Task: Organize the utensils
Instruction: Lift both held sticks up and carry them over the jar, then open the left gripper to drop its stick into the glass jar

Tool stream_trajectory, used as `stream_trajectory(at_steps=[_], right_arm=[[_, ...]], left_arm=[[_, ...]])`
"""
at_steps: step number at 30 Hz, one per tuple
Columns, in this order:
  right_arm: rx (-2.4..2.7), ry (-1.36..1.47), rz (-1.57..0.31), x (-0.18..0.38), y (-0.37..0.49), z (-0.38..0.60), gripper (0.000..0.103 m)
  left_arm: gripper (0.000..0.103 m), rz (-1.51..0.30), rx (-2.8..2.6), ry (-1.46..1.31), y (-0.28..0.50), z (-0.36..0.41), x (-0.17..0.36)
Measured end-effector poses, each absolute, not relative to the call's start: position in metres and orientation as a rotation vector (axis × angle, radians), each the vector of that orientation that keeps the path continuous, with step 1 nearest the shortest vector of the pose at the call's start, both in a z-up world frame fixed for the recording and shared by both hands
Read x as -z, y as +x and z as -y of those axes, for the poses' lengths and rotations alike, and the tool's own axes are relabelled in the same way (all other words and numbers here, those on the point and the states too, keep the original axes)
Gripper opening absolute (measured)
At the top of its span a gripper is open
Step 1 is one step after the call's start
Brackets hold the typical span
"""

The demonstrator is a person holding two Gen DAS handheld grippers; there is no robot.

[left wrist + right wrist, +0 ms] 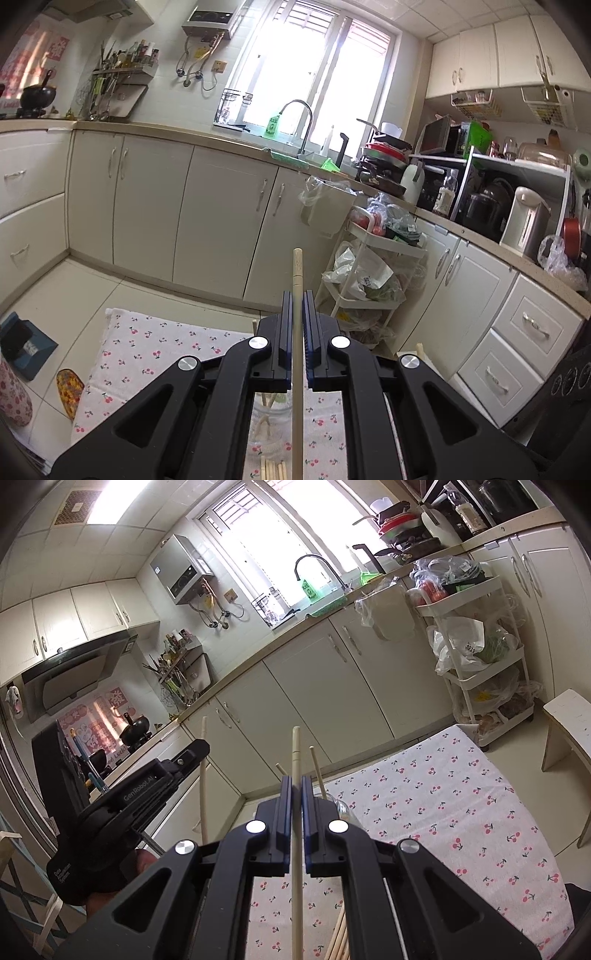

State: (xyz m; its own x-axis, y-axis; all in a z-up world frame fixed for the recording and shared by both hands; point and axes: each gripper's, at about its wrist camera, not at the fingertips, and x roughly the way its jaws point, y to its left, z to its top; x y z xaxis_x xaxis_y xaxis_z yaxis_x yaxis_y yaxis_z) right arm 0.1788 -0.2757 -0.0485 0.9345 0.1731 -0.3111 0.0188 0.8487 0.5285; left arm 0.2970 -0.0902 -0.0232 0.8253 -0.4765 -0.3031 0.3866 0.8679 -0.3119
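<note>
Both claws are clamped narrow, each on a single wooden chopstick. Left gripper [296, 295] pinches its chopstick [297, 273] between blue pads, the stick running straight along the jaws and jutting out past the tips toward the cabinets. Right gripper [295, 781] grips a second chopstick [296, 749] the same way, its end poking up ahead of the fingertips.

Below both lies the cherry-print tablecloth [443, 797], spread over a low table. In the right wrist view the left gripper's black body appears at the left edge, held in a hand [110, 882], with its chopstick standing nearly upright.

A white rolling cart [373, 258] stuffed with plastic bags stands beside the cabinets, well beyond the cloth.

On the cloth, under the left gripper, sits a clear glass jar [269, 424] with a few chopsticks inside; their tips rise past the right gripper's fingers [316, 768]. More loose chopsticks [273, 469] lie on the cloth just in front of the jar.
</note>
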Motion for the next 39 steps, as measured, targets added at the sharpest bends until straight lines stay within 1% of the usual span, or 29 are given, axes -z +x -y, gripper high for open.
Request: stream_trajectory(at_steps=[6,12,15,22,28,39], right_arm=[[-0.071,0.569,-0.359,0.057,0.195,0.284,0.006],[-0.071,0.578,-0.362,0.067,0.217,0.293,0.006],[-0.073,0.582,-0.364,0.072,0.226,0.296,0.006],[-0.075,0.605,-0.378,0.086,0.239,0.304,0.006],[-0.073,0.617,-0.394,0.099,0.248,0.308,0.006],[-0.070,0.632,-0.400,0.109,0.256,0.316,0.006]], left_arm=[[0.005,-0.361,0.437,-0.346,0.332,0.082,0.030],[0.005,-0.369,0.380,-0.430,0.376,0.083,0.050],[0.005,-0.340,0.349,-0.459,0.387,0.084,0.054],[0.005,-0.239,0.279,-0.462,0.400,0.094,0.056],[0.005,-0.230,0.239,-0.430,0.412,0.105,0.073],[0.005,-0.233,0.246,-0.367,0.399,0.112,0.087]])
